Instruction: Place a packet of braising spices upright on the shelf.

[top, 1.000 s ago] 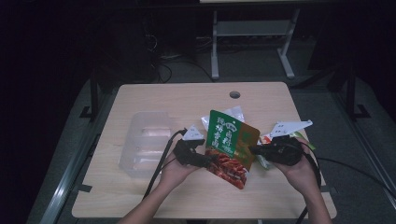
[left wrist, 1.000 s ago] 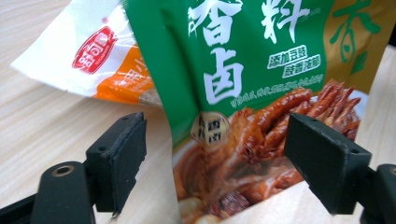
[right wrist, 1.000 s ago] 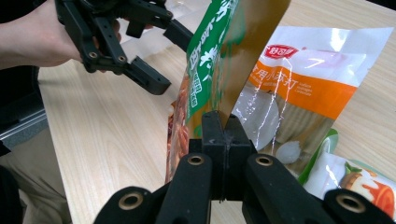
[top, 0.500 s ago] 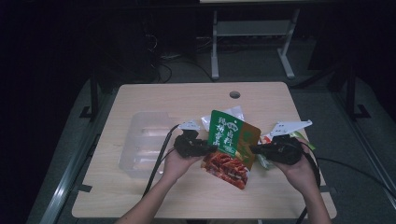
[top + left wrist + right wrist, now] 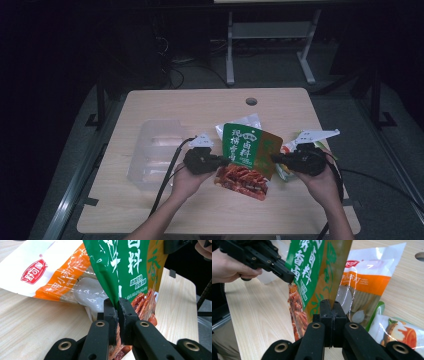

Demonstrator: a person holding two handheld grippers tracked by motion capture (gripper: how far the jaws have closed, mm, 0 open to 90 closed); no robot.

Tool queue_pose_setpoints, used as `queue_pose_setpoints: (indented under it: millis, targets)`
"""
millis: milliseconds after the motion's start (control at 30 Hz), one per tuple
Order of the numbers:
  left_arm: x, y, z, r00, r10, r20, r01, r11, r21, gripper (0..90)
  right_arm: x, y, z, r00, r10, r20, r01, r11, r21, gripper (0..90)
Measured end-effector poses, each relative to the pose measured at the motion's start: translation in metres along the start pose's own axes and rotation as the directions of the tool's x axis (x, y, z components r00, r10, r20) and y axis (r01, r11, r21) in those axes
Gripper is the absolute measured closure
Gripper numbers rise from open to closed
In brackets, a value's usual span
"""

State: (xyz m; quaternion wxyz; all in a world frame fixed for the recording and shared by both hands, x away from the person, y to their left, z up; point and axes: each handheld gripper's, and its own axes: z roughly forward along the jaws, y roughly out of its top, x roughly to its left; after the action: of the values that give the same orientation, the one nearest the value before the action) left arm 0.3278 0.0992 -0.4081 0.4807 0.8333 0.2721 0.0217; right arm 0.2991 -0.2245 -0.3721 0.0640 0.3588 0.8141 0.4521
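Both pairs of jaws are clamped on the same green and gold glossy plastic food pouch with white characters and a clear window of red strips (image 5: pixel 247 157): the left gripper (image 5: pixel 117 315) has just been closing, and its jaws now pinch the pouch's green edge with no gap showing, while the right gripper (image 5: pixel 332 310) bites the opposite gold edge just as tightly. In the high view the pouch hangs between the two hands at the centre right of the frame, lifted off the pale wooden surface (image 5: pixel 165 107) and tilted, its red lower corner dipping toward the near edge. Behind it, toward the upper middle, lies a white and orange clear-windowed plastic packet (image 5: pixel 47 280), and a further green-trimmed packet with an orange picture (image 5: pixel 397 332) sits at the lower right of the right gripper view. A clear plastic tray (image 5: pixel 155 155) rests at the left of the surface, apart from the hands. The step in hand looks like carrying the pouch with a two-sided hold, probably toward that tray. To do it well, both hands should travel together at the same pace, keeping the film lightly taut without pulling it apart; the grips sit on thin edges, so a jerk could let slick plastic slide out. Raise the sagging corner enough to pass over the packets beneath before moving across.
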Motion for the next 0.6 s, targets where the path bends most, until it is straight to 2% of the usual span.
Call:
queue_pose_setpoints:
  millis: [133,333,467,600]
  targets:
    - [-0.003,-0.001,0.001,0.9999,0.006,-0.008,-0.006,1.0000,0.000,85.8,-0.005,-0.004,0.001,0.9999,0.013,-0.008,-0.013,1.000,-0.006,85.3]
    - [-0.002,-0.004,0.001,0.9998,0.004,-0.019,-0.004,0.9999,0.011,86.3,-0.007,-0.010,0.011,0.9988,0.047,-0.014,-0.047,0.998,0.035,75.1]
    - [-0.004,-0.004,0.000,0.9997,0.008,-0.021,-0.008,0.9999,0.007,86.6,-0.008,-0.015,0.028,0.9949,0.079,-0.062,-0.076,0.996,0.049,62.2]
    - [-0.004,-0.004,-0.001,0.9996,0.012,-0.026,-0.012,0.9999,0.010,86.6,-0.005,-0.014,0.038,0.9915,0.095,-0.090,-0.091,0.995,0.043,63.7]
